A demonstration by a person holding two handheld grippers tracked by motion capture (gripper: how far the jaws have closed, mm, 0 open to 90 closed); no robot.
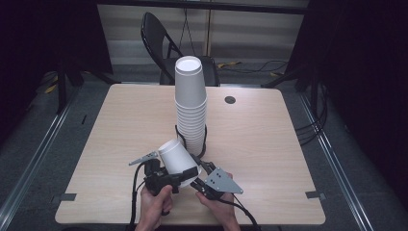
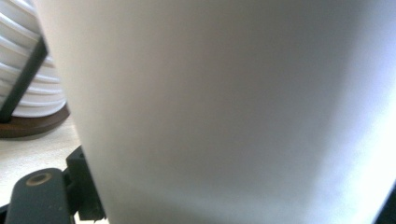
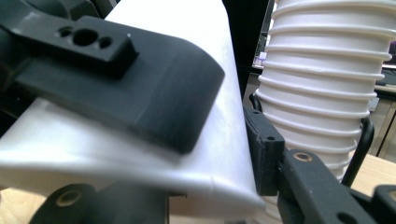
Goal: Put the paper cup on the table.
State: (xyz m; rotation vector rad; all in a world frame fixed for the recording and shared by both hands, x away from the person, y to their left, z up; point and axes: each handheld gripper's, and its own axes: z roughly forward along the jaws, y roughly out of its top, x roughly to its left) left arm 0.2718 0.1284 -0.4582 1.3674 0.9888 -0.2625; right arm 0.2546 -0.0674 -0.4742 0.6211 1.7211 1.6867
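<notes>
A tall stack of upturned white paper cups (image 1: 190, 96) stands in a black wire holder (image 1: 206, 139) at the table's middle. In front of it a single white cup (image 1: 175, 159) hangs tilted, base up and to the left. My left gripper (image 1: 185, 174) is shut on this cup. In the right gripper view one of its black fingers (image 3: 140, 93) lies flat on the cup's wall (image 3: 93, 149). My right gripper (image 1: 196, 166) reaches in from the right around the cup's rim end. One of its pads (image 3: 264, 149) touches the cup's side, and the other is hidden under the cup.
The stack (image 3: 322, 93) stands just behind the held cup, close to my right gripper. A black folding chair (image 1: 163, 43) is beyond the table's far edge. A round cable hole (image 1: 230, 99) lies right of the stack. Bare tabletop (image 1: 269, 144) spreads to both sides.
</notes>
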